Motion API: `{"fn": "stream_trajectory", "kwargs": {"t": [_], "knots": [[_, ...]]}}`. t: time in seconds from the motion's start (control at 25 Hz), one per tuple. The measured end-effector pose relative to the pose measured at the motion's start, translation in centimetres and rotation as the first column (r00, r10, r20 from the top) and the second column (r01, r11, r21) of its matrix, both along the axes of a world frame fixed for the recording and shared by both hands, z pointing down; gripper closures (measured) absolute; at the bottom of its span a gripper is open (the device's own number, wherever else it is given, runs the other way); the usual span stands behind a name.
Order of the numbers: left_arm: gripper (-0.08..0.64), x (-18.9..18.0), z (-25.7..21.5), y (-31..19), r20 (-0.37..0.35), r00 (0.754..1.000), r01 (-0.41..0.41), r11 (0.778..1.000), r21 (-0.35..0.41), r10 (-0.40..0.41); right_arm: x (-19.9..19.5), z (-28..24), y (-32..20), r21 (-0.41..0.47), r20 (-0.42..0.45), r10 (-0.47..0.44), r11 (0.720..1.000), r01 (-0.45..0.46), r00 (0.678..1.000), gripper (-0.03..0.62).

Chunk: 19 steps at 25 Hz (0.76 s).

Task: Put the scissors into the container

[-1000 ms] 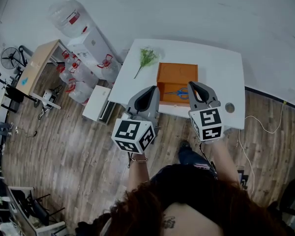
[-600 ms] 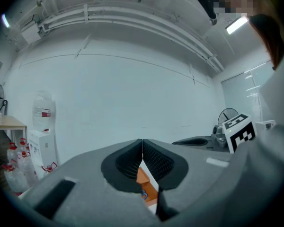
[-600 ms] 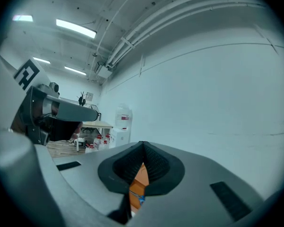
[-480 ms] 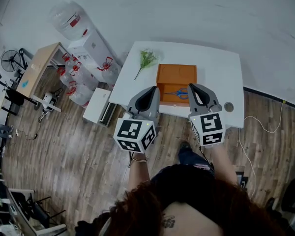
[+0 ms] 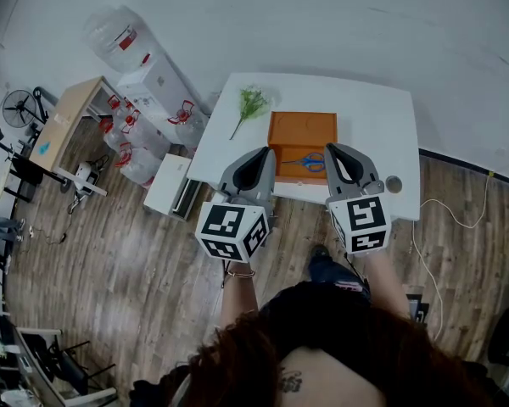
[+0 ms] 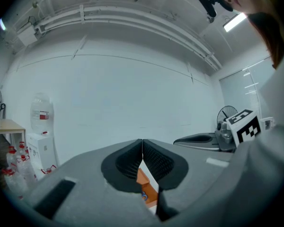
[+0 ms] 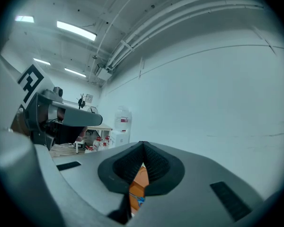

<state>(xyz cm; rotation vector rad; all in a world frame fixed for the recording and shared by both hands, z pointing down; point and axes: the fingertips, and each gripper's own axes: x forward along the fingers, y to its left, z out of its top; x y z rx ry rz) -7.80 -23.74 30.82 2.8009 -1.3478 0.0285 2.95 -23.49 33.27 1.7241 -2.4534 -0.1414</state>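
On the white table (image 5: 373,117) stands an orange container (image 5: 302,132), and blue-handled scissors (image 5: 306,162) lie inside it near its front wall. Both grippers are held up close to the head camera, well above and in front of the table. My left gripper (image 5: 256,161) is shut with nothing between its jaws. So is my right gripper (image 5: 339,155), whose tips meet. Through the gap below the left gripper (image 6: 142,148) tips shows a strip of the container (image 6: 149,188). Below the right gripper (image 7: 143,150) tips show the container (image 7: 139,181) and a bit of blue scissors (image 7: 140,201).
A green sprig (image 5: 253,102) lies on the table left of the container, and a small round thing (image 5: 394,184) sits at the front right edge. Water dispensers and bottles (image 5: 153,83), a white low cabinet (image 5: 171,193) and a wooden desk (image 5: 68,117) stand at left.
Almost nothing: both grippers stay shut and drift only slightly in the view. The scissors lie in the container throughout.
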Motion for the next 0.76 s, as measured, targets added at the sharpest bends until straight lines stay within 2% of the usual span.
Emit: {"fn": "stream_trajectory", "kwargs": {"t": [0.76], "knots": [[0.543,2.3,-0.4,-1.5,0.023,1.0,-0.018,1.0,0.002,0.018,2.0,-0.4,-1.5,0.01,0.008,0.004,1.0,-0.004,1.0,0.595]]}}
